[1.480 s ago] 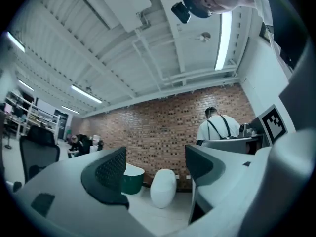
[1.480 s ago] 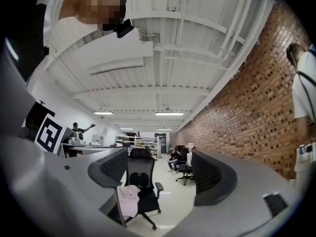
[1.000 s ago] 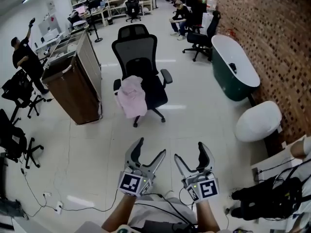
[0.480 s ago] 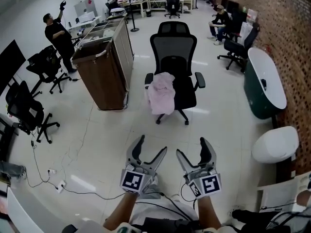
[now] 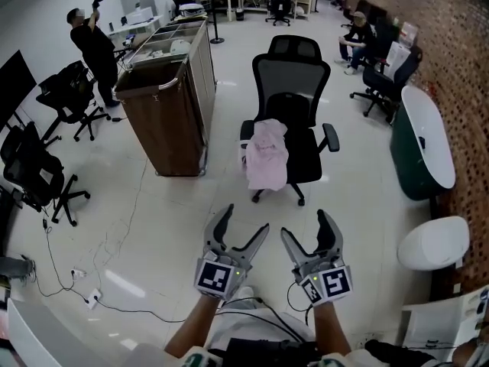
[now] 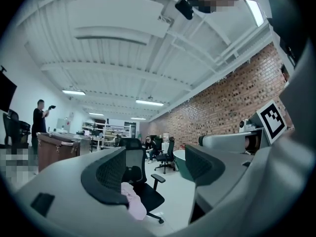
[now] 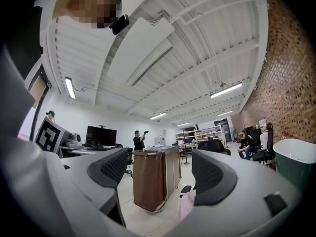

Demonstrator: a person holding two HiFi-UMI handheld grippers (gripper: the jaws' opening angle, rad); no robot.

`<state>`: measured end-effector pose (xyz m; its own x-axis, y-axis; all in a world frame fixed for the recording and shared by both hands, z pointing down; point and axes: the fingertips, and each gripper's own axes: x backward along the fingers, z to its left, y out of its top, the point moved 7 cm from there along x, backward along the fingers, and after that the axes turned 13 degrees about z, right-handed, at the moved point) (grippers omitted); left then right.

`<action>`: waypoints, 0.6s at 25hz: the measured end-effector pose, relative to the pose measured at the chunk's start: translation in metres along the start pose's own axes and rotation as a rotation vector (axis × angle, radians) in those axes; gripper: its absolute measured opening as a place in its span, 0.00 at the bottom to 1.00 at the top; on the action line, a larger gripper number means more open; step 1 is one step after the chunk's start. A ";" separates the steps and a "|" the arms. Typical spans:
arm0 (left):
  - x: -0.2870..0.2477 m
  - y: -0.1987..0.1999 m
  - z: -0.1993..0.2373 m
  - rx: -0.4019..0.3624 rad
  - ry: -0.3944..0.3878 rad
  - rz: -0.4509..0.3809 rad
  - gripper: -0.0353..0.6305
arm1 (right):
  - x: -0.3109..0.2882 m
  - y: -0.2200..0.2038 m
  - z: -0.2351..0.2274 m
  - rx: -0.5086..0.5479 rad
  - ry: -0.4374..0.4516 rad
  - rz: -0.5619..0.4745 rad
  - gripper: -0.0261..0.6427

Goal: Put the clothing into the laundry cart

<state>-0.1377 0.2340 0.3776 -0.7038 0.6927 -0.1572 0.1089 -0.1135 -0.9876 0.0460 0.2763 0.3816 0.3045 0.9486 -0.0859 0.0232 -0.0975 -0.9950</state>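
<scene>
A pink garment [image 5: 267, 156] hangs over the left front of a black office chair [image 5: 294, 121] in the middle of the floor; it also shows low in the left gripper view [image 6: 134, 205]. The brown laundry cart [image 5: 164, 100] stands left of the chair, and its brown side [image 7: 154, 177] fills the middle of the right gripper view. My left gripper [image 5: 242, 225] and right gripper [image 5: 307, 227] are held side by side near the bottom of the head view, well short of the chair. Both stand open with nothing between their jaws.
A dark green bathtub [image 5: 424, 144] and a white round seat [image 5: 436, 243] line the brick wall on the right. Black chairs [image 5: 40, 179] and floor cables [image 5: 92, 297] are at the left. One person [image 5: 93, 43] stands behind the cart; another [image 5: 358, 30] sits at the back right.
The view has swung and come closer: the chair with the garment and the cart now sit nearer and more central. Both grippers keep the same open pose.
</scene>
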 end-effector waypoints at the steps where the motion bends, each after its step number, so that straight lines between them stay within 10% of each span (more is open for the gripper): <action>1: -0.004 0.000 0.011 0.010 -0.007 0.003 0.59 | -0.011 0.001 0.003 -0.004 0.000 0.003 0.67; 15: -0.074 -0.007 0.111 0.085 0.045 0.013 0.59 | -0.132 -0.003 -0.020 0.007 0.025 0.063 0.67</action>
<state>-0.1642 0.1047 0.3961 -0.6701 0.7221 -0.1717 0.0565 -0.1810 -0.9819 0.0250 0.1453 0.3968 0.3288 0.9329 -0.1472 -0.0030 -0.1548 -0.9879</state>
